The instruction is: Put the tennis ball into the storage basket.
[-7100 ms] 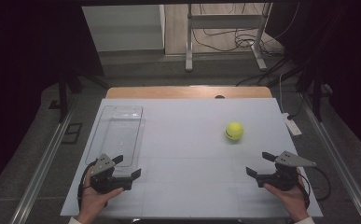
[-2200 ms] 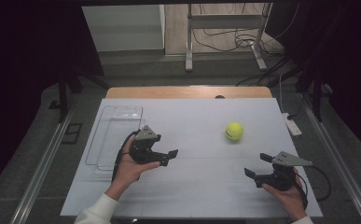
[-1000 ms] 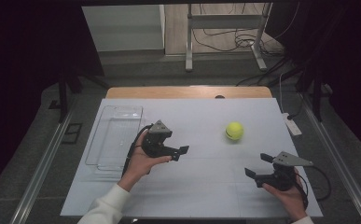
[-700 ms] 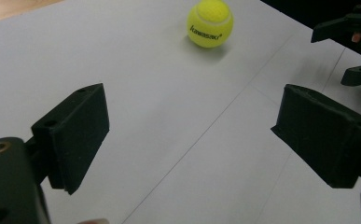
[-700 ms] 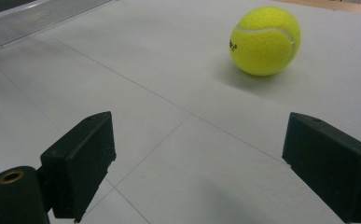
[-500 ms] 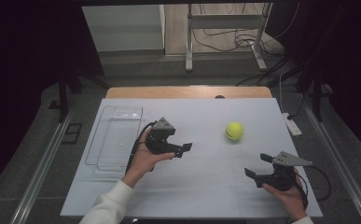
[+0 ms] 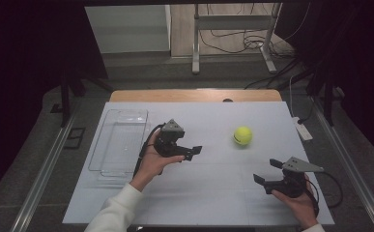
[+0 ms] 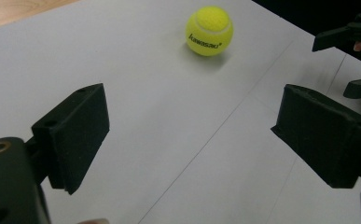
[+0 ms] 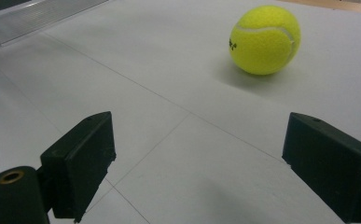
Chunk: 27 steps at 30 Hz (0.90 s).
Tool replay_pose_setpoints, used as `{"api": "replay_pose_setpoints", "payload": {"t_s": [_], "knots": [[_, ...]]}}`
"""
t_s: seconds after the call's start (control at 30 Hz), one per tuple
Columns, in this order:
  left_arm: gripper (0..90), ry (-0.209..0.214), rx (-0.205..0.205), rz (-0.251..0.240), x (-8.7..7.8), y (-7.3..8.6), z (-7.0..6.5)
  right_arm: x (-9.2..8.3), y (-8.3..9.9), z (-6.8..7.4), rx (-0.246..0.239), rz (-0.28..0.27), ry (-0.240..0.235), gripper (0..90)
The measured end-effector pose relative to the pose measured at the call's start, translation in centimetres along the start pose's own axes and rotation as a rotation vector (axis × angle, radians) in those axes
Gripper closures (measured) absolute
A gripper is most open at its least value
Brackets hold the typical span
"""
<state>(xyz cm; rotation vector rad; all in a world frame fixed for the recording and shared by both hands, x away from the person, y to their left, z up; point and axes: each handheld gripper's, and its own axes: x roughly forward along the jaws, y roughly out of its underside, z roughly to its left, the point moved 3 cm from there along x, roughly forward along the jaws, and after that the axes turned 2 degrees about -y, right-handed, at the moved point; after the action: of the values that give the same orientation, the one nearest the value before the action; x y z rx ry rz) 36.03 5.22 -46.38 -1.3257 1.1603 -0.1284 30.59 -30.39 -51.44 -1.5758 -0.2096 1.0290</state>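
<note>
A yellow tennis ball (image 7: pixel 242 135) lies on the white table, right of the middle. My left gripper (image 7: pixel 192 150) is held above the table's middle, open and empty, pointing right toward the ball (image 8: pixel 209 31), which lies some way ahead of its jaws. My right gripper (image 7: pixel 267 171) rests near the front right corner, open and empty, its jaws pointing left. In the right gripper view the ball (image 9: pixel 265 39) sits ahead and to the right of the jaws. The right gripper (image 8: pixel 355 60) also appears at the far right of the left gripper view.
A clear plastic tray (image 7: pixel 122 142) lies empty on the table's left side. The white table top (image 7: pixel 213 193) ends in a wooden strip (image 7: pixel 194 95) at the back. A white power strip (image 7: pixel 302 129) lies off the right edge.
My left gripper has travelled from the front left, past the tray, to the table's middle and keeps moving right toward the ball. The right gripper and ball have stayed put.
</note>
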Motion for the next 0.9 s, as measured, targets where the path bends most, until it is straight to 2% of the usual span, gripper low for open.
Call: {"api": "replay_pose_setpoints", "payload": {"t_s": [0.9], "knots": [[11.0,0.004,0.005,0.017,1.9,-1.4,-0.1,0.1,0.0,0.0,0.001,0.002,-0.002,9.4]]}}
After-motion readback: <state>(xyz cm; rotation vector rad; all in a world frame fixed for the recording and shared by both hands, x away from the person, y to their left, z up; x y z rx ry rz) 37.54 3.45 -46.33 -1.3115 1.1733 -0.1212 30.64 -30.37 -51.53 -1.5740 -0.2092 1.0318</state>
